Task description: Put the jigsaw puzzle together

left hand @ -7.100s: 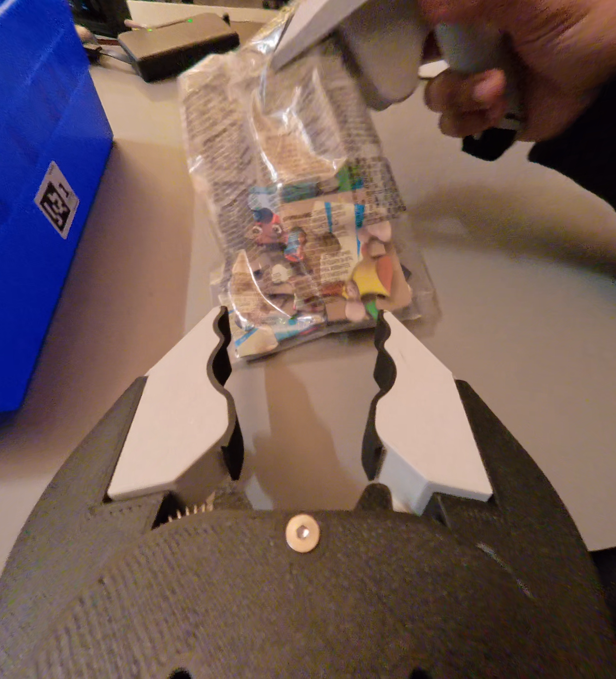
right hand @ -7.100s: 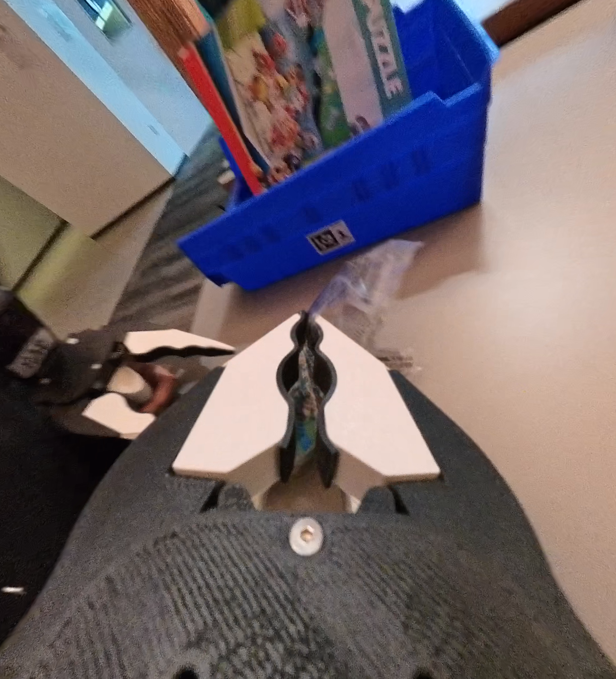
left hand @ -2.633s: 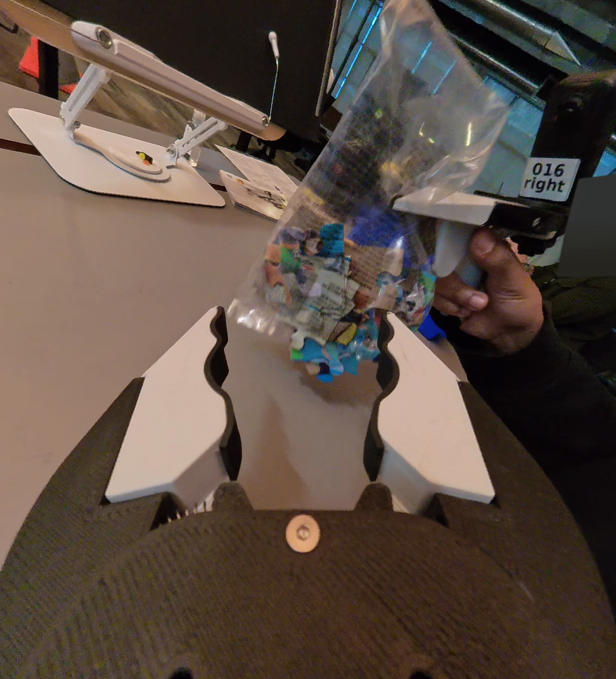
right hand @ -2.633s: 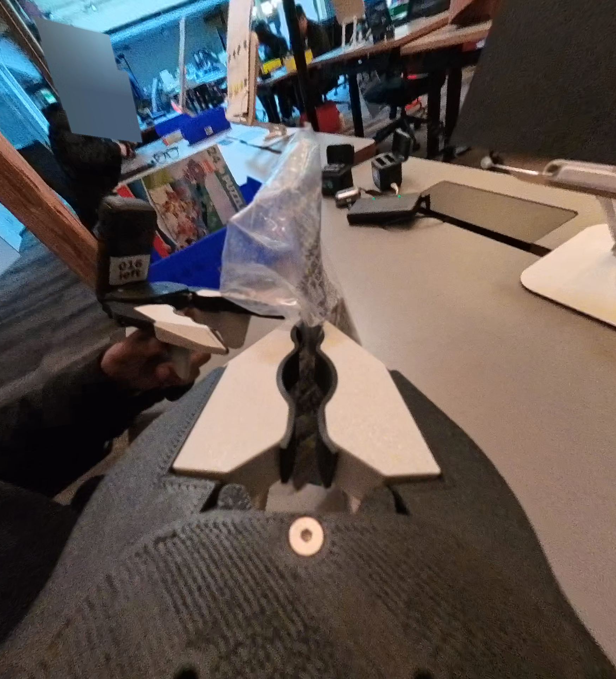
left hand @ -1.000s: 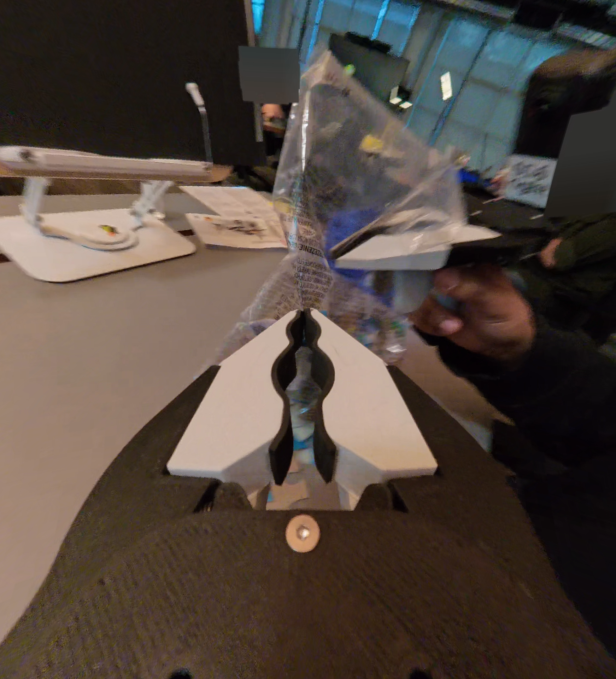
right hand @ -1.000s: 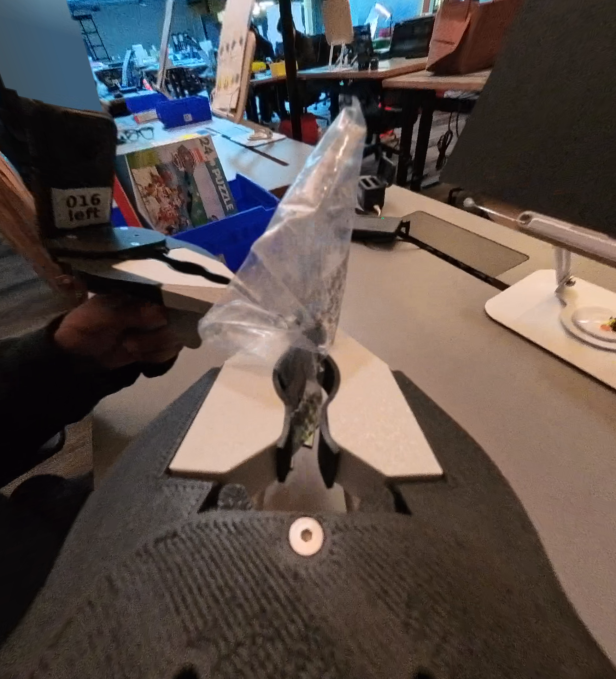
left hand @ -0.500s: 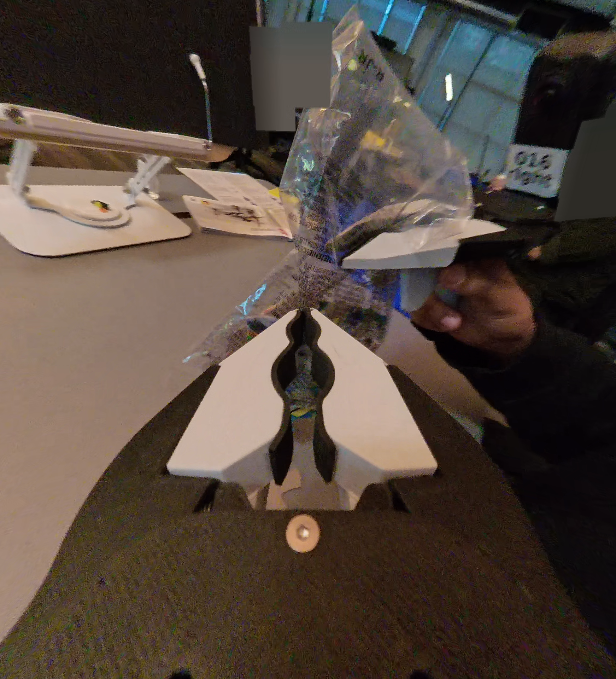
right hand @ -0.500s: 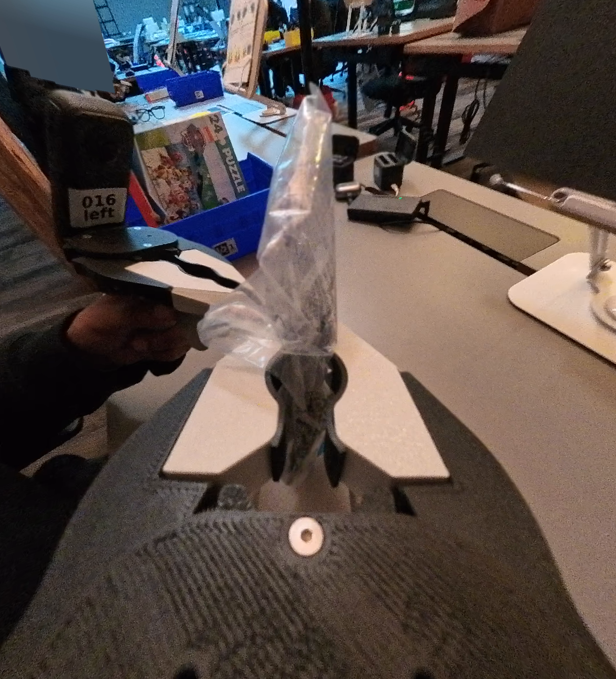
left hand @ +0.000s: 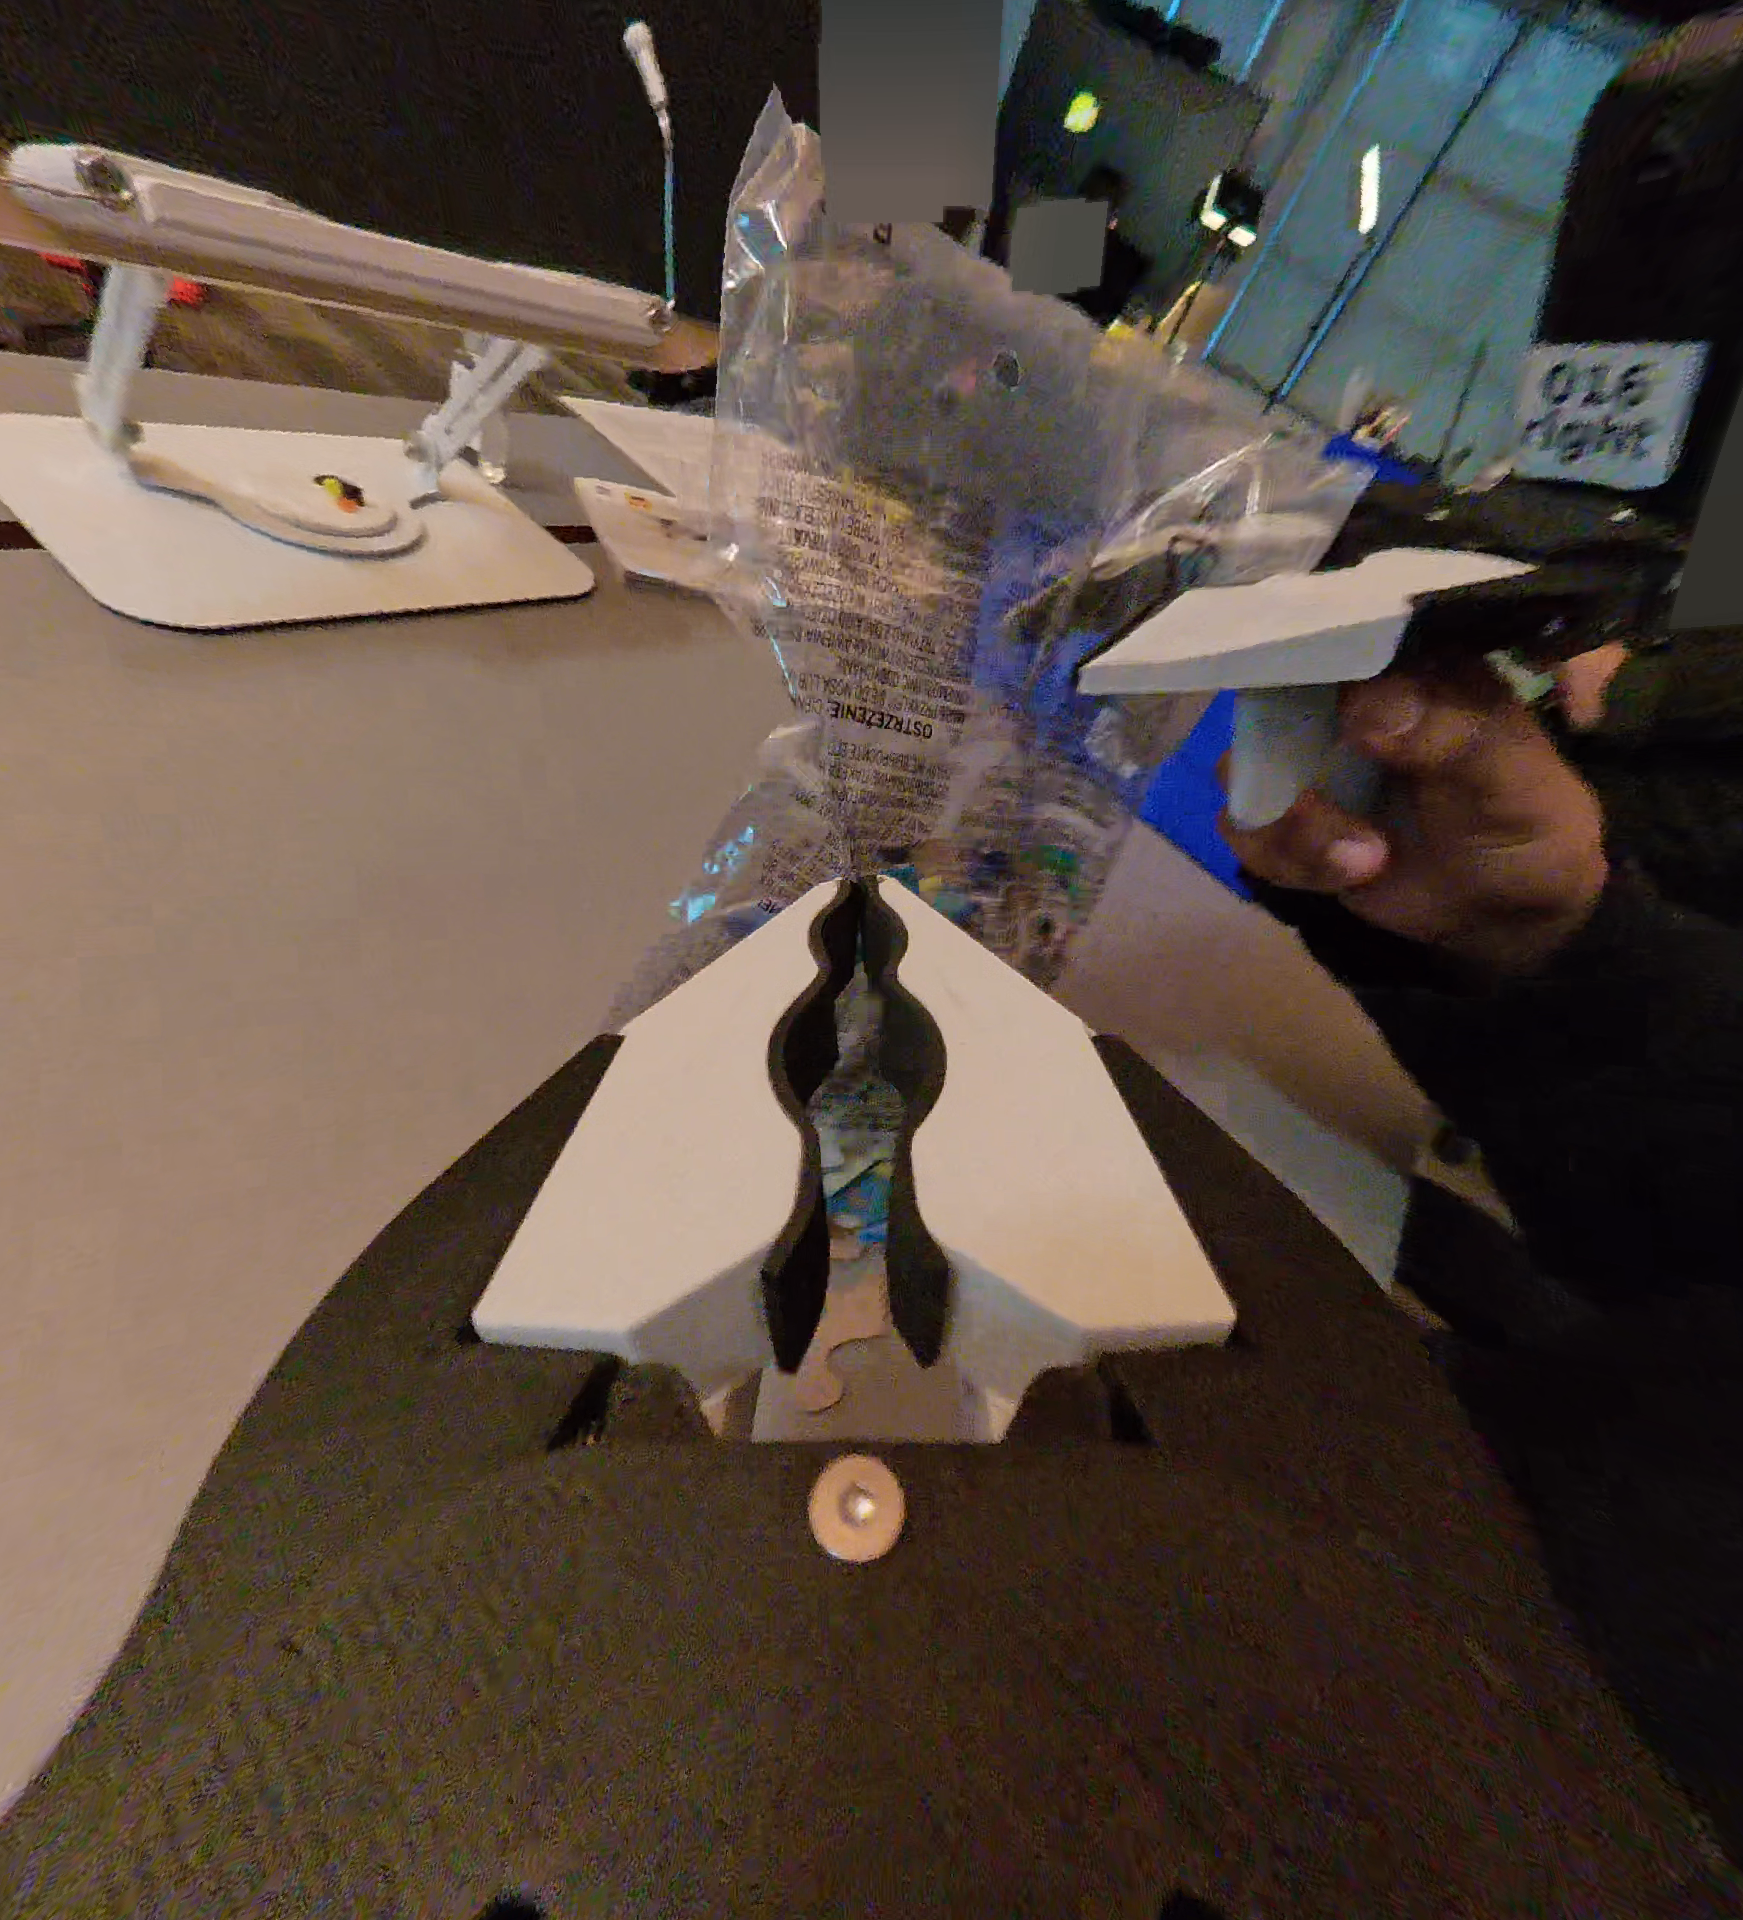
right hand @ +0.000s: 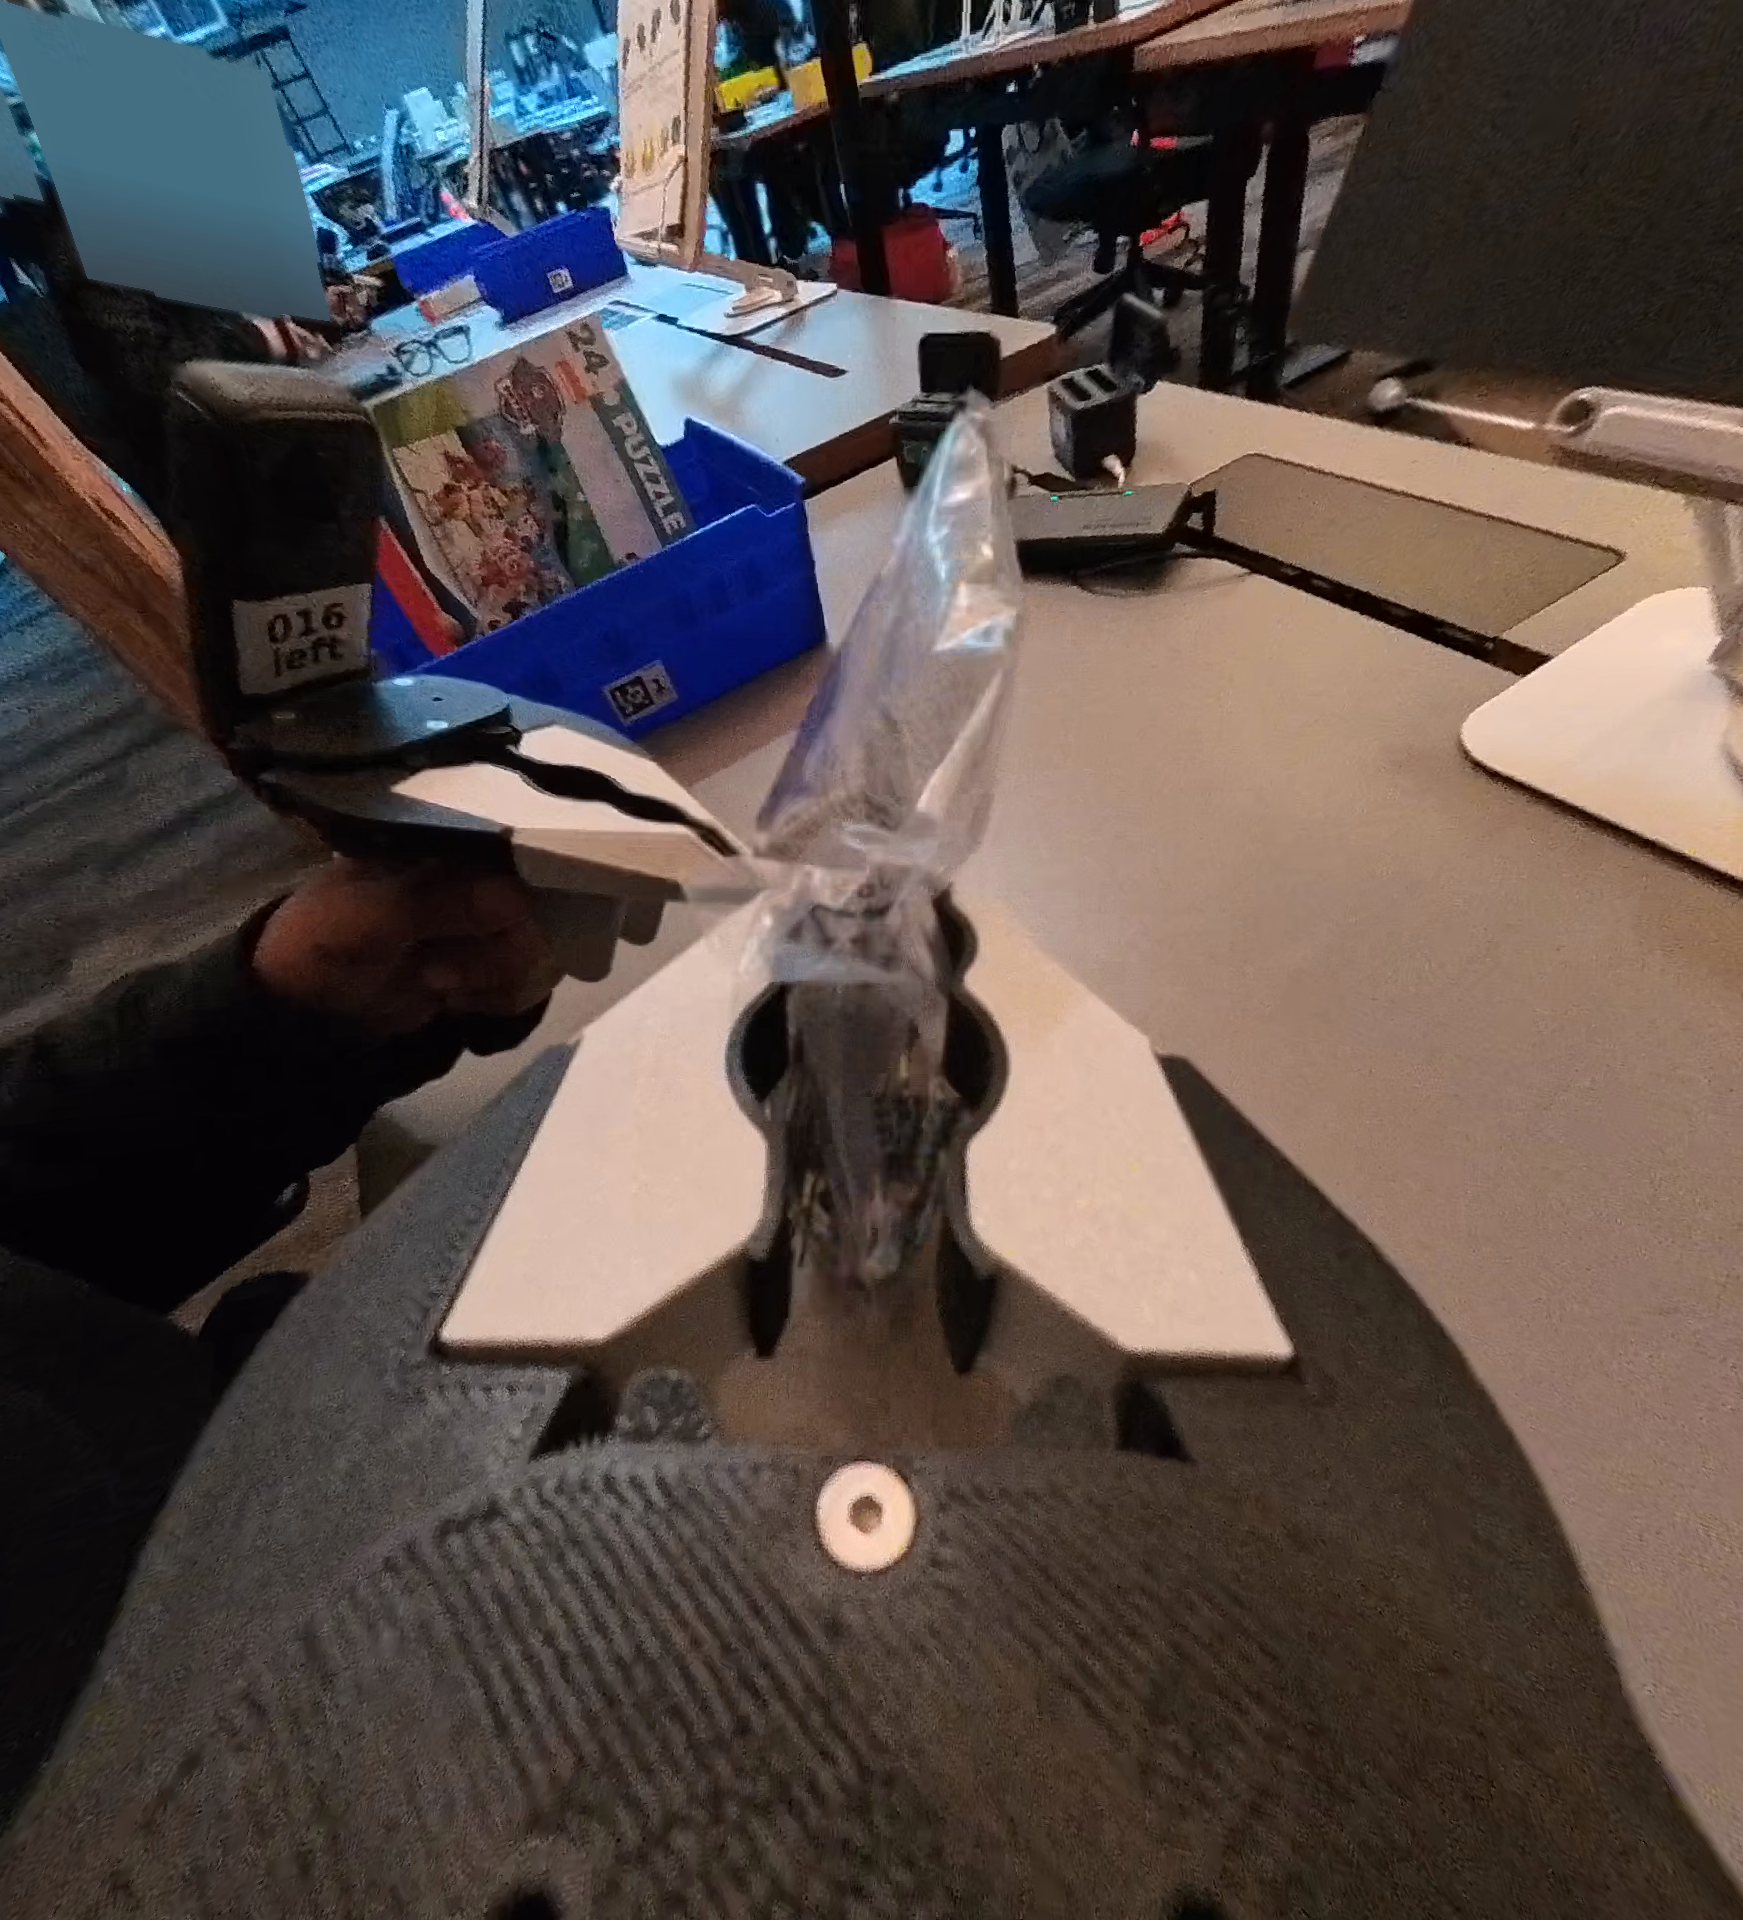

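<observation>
Left wrist view: left gripper (left hand: 862, 883) pinched shut on clear plastic bag (left hand: 908, 582), lifted above grey table (left hand: 275, 779). Right gripper (right hand: 862, 935) partly parted, bag between fingers, pressing unclear. Best kept firmly pinched, upright, clear of blue bin (right hand: 638, 634).

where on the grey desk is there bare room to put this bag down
Bare desk lies right of the bag, between it and the white stand base; also left of the bag, before that base. Crowded: the blue bin side, and the back edge by the black charger.
</observation>
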